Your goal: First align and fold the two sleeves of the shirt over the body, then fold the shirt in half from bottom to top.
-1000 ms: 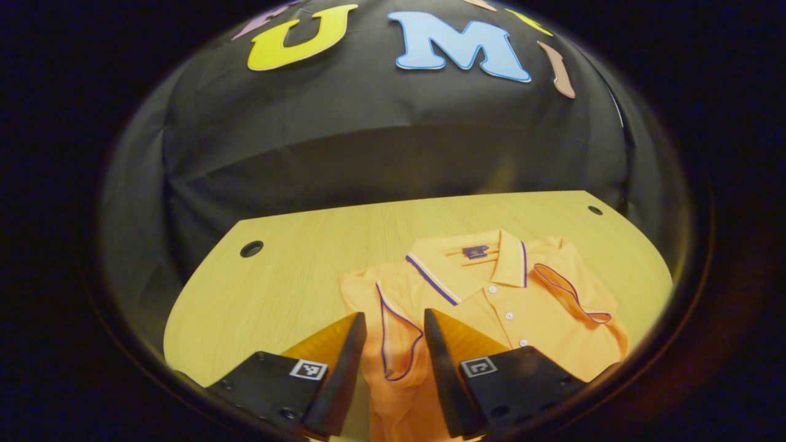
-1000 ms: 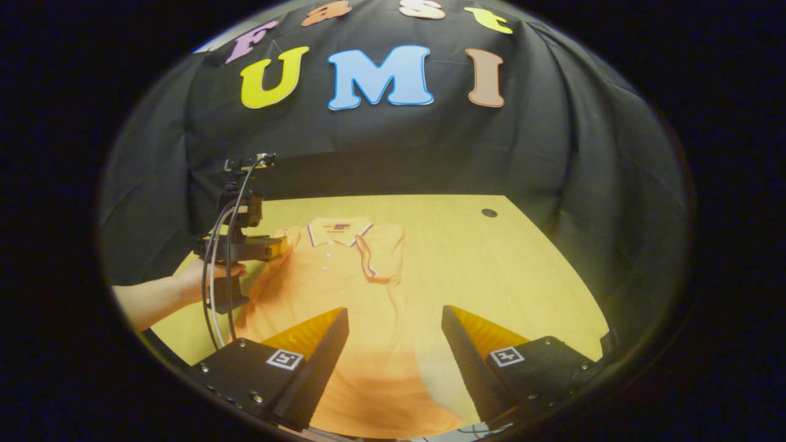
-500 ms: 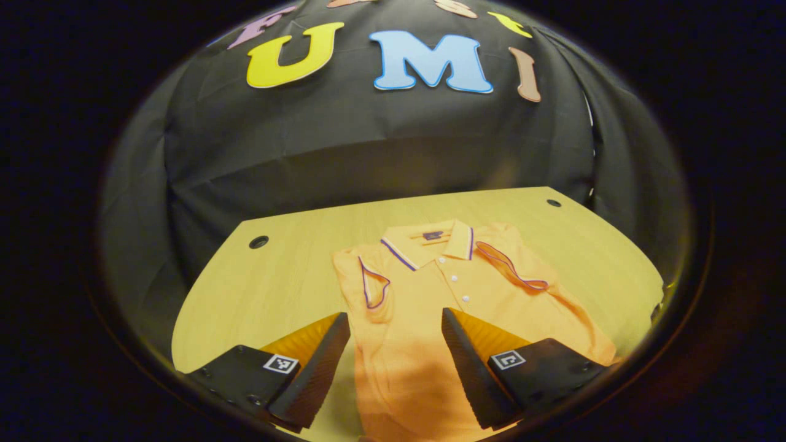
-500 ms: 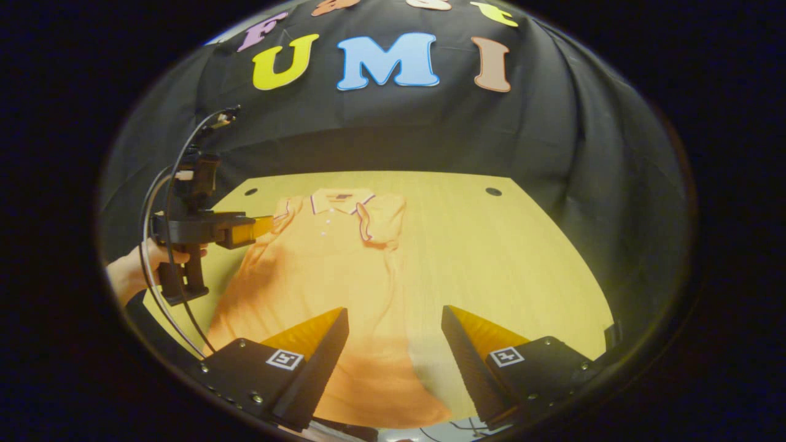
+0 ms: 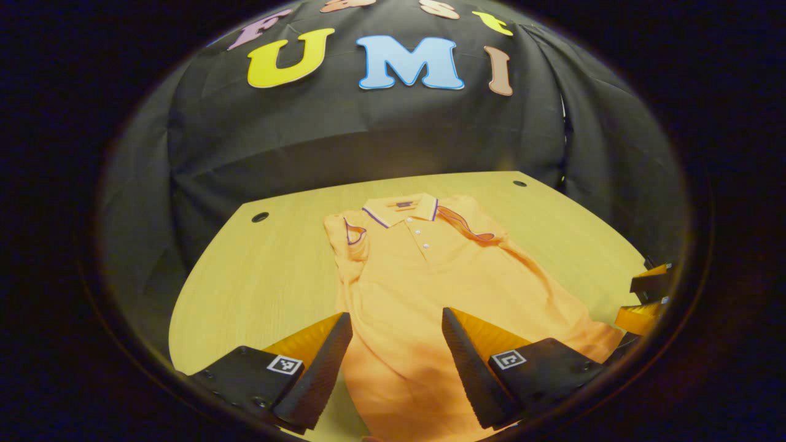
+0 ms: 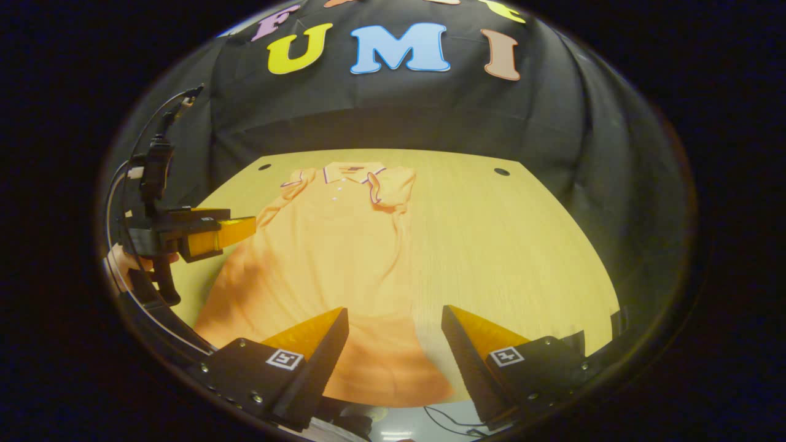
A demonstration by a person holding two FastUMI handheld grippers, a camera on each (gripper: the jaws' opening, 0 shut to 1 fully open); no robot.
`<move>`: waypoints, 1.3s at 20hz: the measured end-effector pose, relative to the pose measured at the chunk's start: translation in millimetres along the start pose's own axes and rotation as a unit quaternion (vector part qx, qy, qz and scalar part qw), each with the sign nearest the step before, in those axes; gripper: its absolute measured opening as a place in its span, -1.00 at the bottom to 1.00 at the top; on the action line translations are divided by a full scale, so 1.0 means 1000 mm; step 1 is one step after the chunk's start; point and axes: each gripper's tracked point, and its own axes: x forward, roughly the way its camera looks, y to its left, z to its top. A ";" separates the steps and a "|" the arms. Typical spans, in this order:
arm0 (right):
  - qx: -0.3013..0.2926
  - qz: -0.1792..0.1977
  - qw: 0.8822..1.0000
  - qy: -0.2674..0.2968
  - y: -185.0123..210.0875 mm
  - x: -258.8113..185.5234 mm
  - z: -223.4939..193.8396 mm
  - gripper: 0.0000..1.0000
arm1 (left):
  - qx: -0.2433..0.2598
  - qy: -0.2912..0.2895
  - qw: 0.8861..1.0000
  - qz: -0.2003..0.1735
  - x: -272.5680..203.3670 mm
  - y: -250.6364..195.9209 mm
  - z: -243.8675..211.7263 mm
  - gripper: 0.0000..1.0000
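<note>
Shirt [image 5: 424, 270] lay flat on the counter [image 5: 264, 276] in the left gripper view, collar [image 5: 400, 209] at the far end, both sleeves folded in over the body. Left gripper [image 5: 393, 362] hung above the hem end, jaws apart, holding nothing. Right gripper [image 5: 648, 298] showed at the right edge, jaws apart.

Right gripper view: shirt [image 6: 331, 245] sat left of centre on the counter [image 6: 509, 245], hem nearest the camera. Right gripper [image 6: 393, 362] hovered over the hem, jaws apart, empty. Left gripper [image 6: 209, 236], held by a hand [image 6: 120, 261], sat beside the shirt's left edge.
</note>
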 end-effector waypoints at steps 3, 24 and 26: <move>-0.006 -0.005 1.000 0.010 -0.003 0.000 -0.016 0.89 | 0.001 0.015 1.000 -0.002 -0.019 -0.002 -0.028 0.92; -0.008 -0.009 0.996 0.092 -0.014 0.001 -0.103 0.89 | -0.058 0.103 0.993 0.012 -0.102 -0.018 -0.159 0.93; -0.002 -0.002 0.996 0.094 -0.011 0.001 -0.105 0.89 | -0.044 0.109 0.993 0.023 -0.104 -0.017 -0.164 0.94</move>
